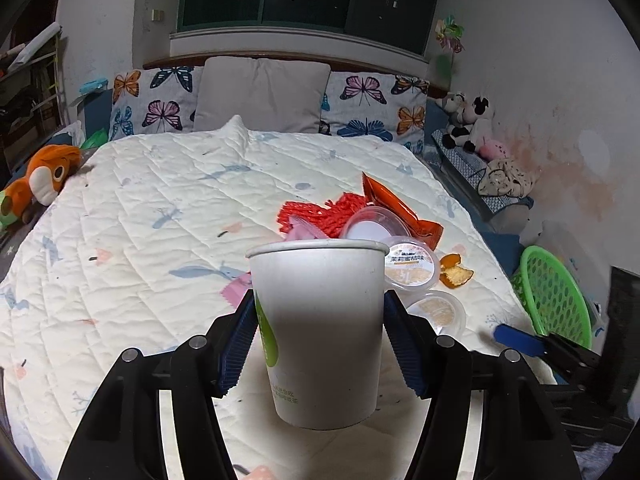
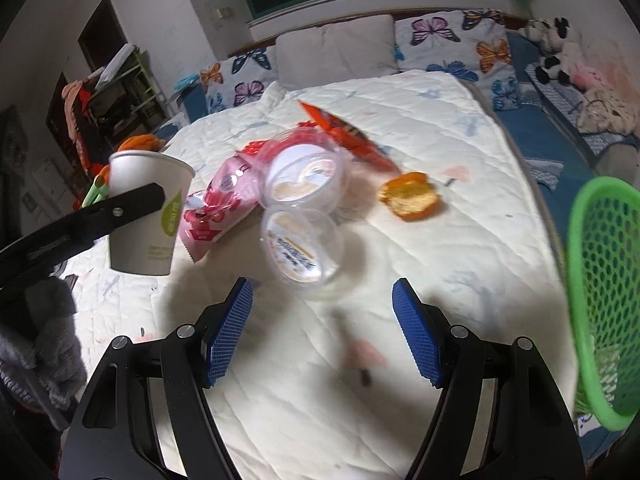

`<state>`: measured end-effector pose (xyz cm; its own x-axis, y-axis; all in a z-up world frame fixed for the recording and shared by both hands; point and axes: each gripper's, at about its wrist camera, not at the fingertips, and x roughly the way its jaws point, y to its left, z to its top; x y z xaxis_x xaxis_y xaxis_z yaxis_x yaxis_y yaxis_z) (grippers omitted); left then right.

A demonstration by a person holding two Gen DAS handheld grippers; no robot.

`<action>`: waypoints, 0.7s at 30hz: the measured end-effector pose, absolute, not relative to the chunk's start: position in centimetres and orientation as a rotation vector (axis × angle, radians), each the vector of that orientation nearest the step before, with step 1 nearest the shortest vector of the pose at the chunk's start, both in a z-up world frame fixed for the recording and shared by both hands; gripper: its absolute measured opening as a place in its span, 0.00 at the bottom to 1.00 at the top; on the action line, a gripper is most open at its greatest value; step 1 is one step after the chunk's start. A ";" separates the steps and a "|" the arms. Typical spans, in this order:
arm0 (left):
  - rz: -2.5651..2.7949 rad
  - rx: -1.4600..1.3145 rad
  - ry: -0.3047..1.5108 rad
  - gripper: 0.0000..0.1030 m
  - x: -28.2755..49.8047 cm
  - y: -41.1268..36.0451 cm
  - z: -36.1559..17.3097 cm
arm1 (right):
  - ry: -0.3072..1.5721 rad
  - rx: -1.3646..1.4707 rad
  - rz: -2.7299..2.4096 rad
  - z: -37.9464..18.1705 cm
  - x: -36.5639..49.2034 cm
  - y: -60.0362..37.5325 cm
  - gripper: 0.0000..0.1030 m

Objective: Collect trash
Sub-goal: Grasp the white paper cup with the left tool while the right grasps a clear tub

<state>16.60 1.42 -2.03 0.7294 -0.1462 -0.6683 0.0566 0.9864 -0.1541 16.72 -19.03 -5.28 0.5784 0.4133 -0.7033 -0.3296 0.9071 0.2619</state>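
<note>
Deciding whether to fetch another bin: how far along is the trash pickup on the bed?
Early. Nothing shows in the green basket. In hand: the left tool grips the paper cup, lifted off the quilt. Left: jelly cups, pink wrapper, orange wrapper, orange peel. The right tool is open, empty.

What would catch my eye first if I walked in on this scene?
Probably the white paper cup with a green leaf mark, held upright off the bed between the left gripper's blue ribbed fingers. Behind it, rubbish is heaped on the cream quilted bedspread: clear plastic pudding tubs, an orange snack wrapper and orange peel. A green mesh plastic basket sits at the bed's right edge.
</note>
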 end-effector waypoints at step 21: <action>-0.101 -0.162 0.742 0.59 15.9 4.5 -2.7 | 0.915 -0.032 0.353 -9.0 21.2 -13.4 0.61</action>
